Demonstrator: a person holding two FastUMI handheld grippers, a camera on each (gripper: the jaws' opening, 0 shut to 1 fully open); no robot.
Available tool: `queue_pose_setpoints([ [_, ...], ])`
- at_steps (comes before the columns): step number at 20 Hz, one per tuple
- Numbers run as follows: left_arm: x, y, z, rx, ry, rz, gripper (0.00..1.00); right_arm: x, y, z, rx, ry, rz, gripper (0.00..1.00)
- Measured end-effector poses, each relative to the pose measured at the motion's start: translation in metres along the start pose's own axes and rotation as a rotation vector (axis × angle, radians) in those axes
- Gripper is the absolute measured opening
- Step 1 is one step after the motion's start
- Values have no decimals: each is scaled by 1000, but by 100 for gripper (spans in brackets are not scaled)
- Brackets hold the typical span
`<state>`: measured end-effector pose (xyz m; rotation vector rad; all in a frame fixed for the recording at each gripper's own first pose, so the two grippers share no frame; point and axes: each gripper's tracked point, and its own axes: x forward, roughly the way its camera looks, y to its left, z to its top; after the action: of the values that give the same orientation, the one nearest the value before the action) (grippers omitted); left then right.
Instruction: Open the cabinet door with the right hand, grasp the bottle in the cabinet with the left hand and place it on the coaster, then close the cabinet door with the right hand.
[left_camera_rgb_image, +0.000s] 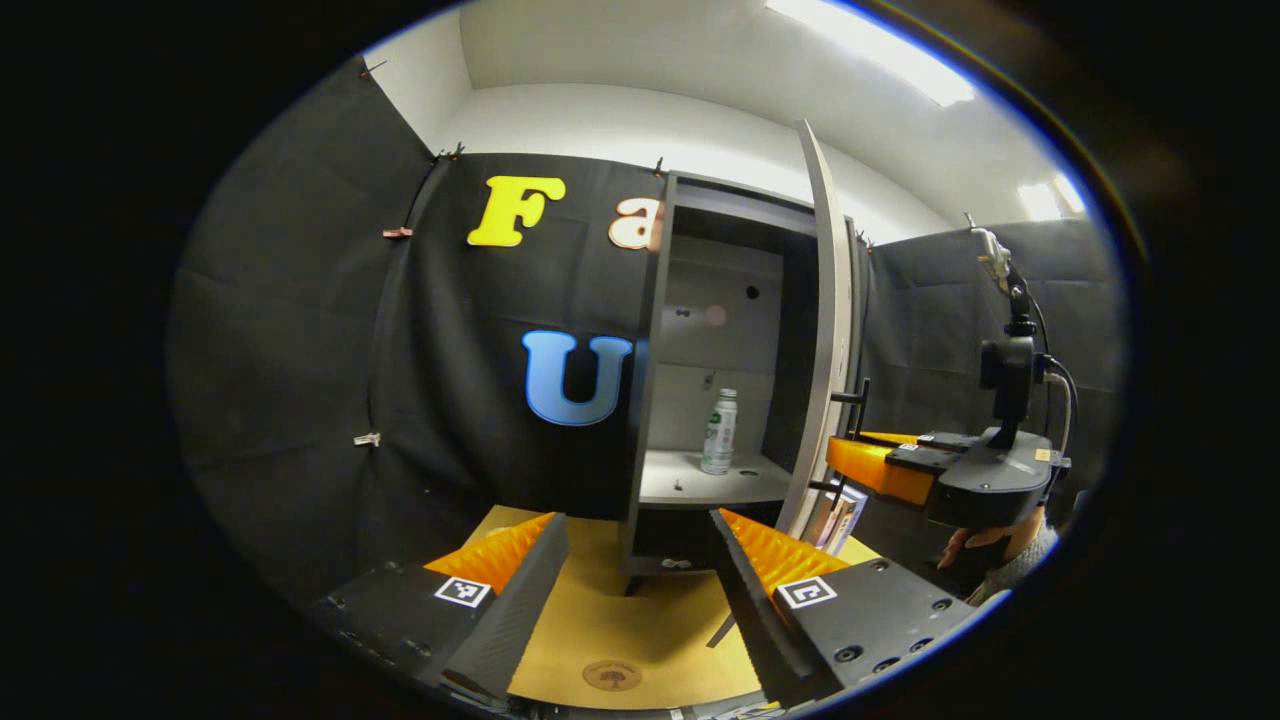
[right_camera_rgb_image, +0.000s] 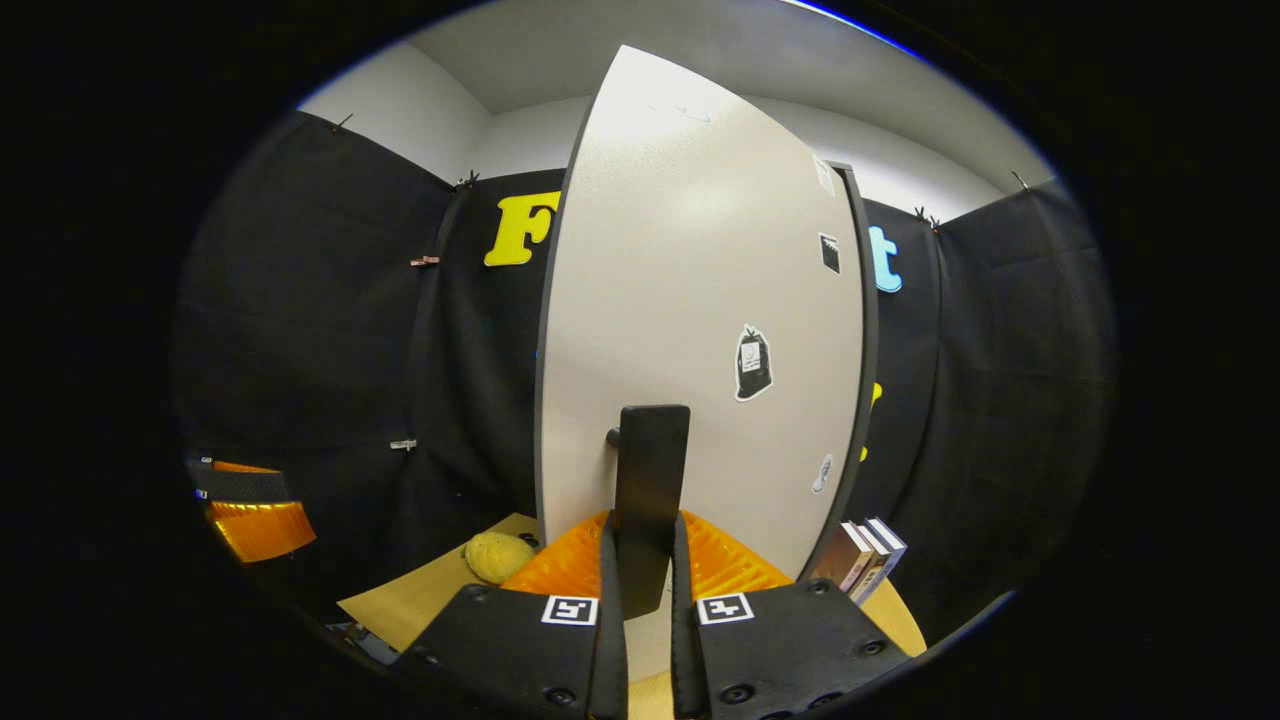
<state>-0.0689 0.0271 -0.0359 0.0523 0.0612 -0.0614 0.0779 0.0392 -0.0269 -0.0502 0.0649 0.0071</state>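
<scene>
- While your right hand-held gripper (right_camera_rgb_image: 640, 560) is clamped on the dark door handle (right_camera_rgb_image: 650, 470), with a finger pressing on each side of it, the cabinet door (right_camera_rgb_image: 700, 300) stands swung wide open.
- Seen from your left hand-held gripper view, the same right hand-held gripper (left_camera_rgb_image: 870, 465) sits at the outer face of the cabinet door (left_camera_rgb_image: 828, 330), and your hand (left_camera_rgb_image: 985, 545) shows beneath it.
- Your left hand-held gripper (left_camera_rgb_image: 640, 565) has its fingers spread wide apart and holds nothing; it points at the cabinet (left_camera_rgb_image: 660, 350) from in front, well apart from it.
- Your bottle (left_camera_rgb_image: 719, 432) stands upright on the cabinet shelf (left_camera_rgb_image: 680, 480), towards the right of the open compartment, near the door's hinge side.
- Your coaster (left_camera_rgb_image: 611, 675) lies flat on the desk (left_camera_rgb_image: 600, 610) in front of the cabinet, below and between the left hand-held gripper's fingers.
- A few books (right_camera_rgb_image: 862, 555) stand on the desk just beside the cabinet door's far edge.
- A yellow lump (right_camera_rgb_image: 497, 556) rests on the desk to the left of the cabinet door.
</scene>
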Motion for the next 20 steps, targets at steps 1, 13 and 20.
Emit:
queue_pose_setpoints([
  [1, 1, -8, -1, -2, 1, -23, 89, -6, -6, 0, 1, 4, -9, 21],
  [13, 16, -72, -7, 26, 16, -189, 88, -43, -73, 0, -26, 0, -132, 15],
  [20, 28, -87, -4, 28, 14, -208, 84, -57, -99, 11, 63, -39, -144, 19],
])
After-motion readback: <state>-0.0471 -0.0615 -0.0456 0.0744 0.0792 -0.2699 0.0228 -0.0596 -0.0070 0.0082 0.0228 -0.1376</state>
